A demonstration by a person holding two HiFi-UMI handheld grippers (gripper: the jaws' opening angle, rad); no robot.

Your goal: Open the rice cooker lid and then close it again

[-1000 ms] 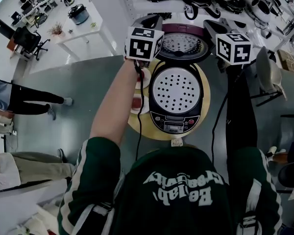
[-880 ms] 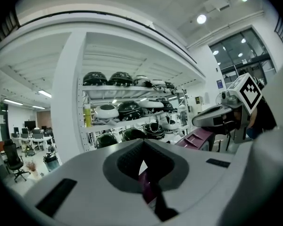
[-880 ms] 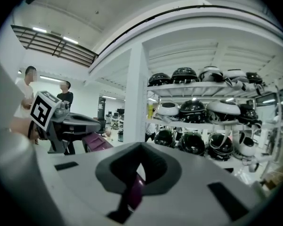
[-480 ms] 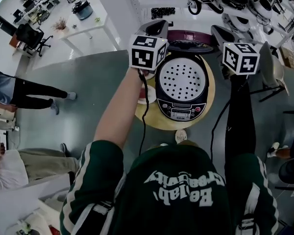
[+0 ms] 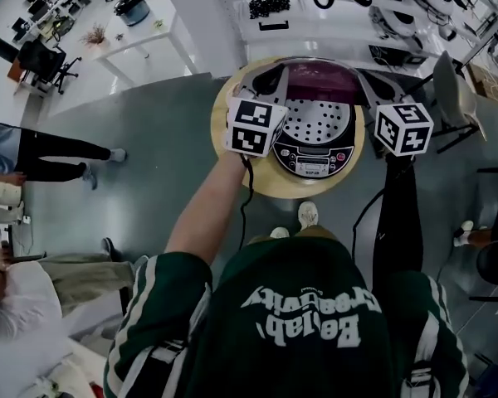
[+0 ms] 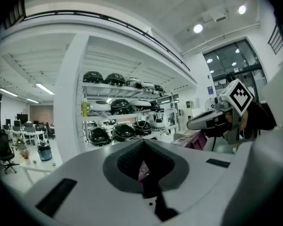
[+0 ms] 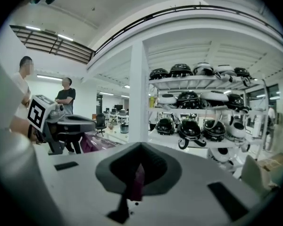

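The rice cooker (image 5: pixel 315 157) stands on a round wooden table (image 5: pixel 226 110). Its purple lid (image 5: pixel 319 80) leans forward over the perforated inner plate (image 5: pixel 317 127), partly lowered. My left gripper (image 5: pixel 266 77) is at the lid's left side and my right gripper (image 5: pixel 369 77) at its right side. Both point almost level, with their marker cubes towards me. In the left gripper view my left gripper (image 6: pixel 142 166) has its jaws together, as does my right gripper (image 7: pixel 136 173) in its own view. Only a sliver of purple shows past each. Whether the tips touch the lid is hidden.
Shelves with dark cookers (image 6: pixel 118 107) stand behind the table. A white desk (image 5: pixel 141 31) is at the back left and a chair (image 5: pixel 452 98) at the right. One person (image 5: pixel 33 152) stands at the left on the grey floor, and others (image 7: pixel 66 95) show in the right gripper view.
Both grippers came down and towards me. The lid swung from upright and fully open to leaning over the perforated plate, so its purple outer side now shows.
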